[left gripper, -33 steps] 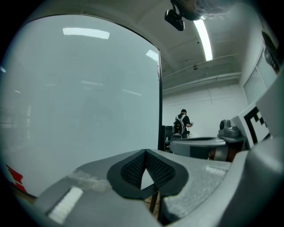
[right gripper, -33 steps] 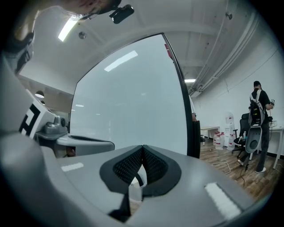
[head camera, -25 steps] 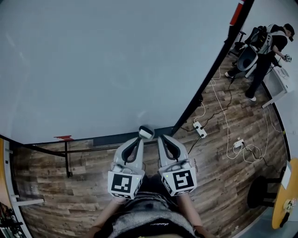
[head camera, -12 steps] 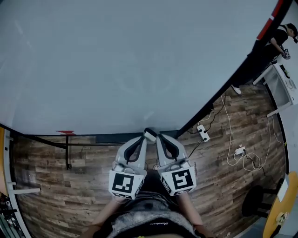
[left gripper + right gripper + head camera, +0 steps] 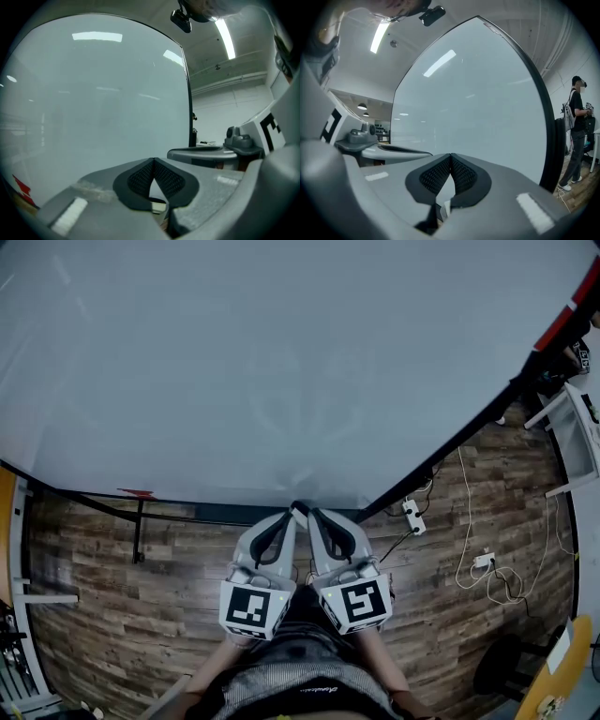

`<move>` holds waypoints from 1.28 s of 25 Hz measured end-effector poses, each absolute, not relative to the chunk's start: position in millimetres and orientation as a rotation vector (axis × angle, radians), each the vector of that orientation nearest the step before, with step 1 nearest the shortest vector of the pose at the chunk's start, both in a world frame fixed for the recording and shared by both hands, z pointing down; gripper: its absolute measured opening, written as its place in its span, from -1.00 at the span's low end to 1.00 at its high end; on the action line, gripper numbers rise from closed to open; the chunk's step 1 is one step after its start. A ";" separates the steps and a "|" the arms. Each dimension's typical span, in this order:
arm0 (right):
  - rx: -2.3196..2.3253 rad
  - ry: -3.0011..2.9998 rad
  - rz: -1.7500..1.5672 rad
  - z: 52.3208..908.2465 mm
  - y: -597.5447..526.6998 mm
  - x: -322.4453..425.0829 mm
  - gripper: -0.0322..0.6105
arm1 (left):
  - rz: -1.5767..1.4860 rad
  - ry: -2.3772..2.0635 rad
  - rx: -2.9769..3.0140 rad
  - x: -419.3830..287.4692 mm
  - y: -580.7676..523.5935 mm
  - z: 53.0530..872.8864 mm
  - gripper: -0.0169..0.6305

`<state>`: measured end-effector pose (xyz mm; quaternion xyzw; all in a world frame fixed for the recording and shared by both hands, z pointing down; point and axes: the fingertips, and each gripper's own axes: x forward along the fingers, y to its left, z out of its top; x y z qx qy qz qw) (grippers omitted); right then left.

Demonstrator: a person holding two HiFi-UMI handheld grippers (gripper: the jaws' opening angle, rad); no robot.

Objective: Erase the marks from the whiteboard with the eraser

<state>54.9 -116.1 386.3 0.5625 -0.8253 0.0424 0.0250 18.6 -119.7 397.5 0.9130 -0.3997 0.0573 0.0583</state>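
**Head view.** We see the whiteboard (image 5: 281,352) standing upright and filling the upper field, edged by a black frame (image 5: 450,451) above a wooden floor (image 5: 112,615). The left hand-held gripper (image 5: 292,515) and the right hand-held gripper (image 5: 310,515) lie side by side. Their tips converge just beside the board's lower edge. A power strip (image 5: 412,517) with white cables lies on the floor to the right.

**Left gripper view.** We find the ribbed pads (image 5: 139,180) pressed together at their tips, with nothing between them.

**Right gripper view.** The pads (image 5: 433,177) likewise meet, and the jaws are closed and empty. A person (image 5: 579,131) stands beyond the board's right edge.
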 end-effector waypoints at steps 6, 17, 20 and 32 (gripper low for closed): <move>1.714 -2.557 0.147 390.8 -116.5 53.9 -0.89 | 0.180 -1.247 2.732 15.3 -120.6 401.6 -0.95; 1.677 -2.533 0.155 402.7 -118.3 48.3 -0.89 | 0.218 -1.237 2.748 8.8 -120.7 407.9 -0.95; 1.675 -2.515 0.179 409.3 -119.7 50.2 -0.89 | 0.219 -1.231 2.730 9.6 -121.8 409.7 -0.95; 1.623 -2.465 0.224 441.3 -125.2 43.5 -0.89 | 0.281 -1.229 2.747 0.5 -123.1 425.9 -0.95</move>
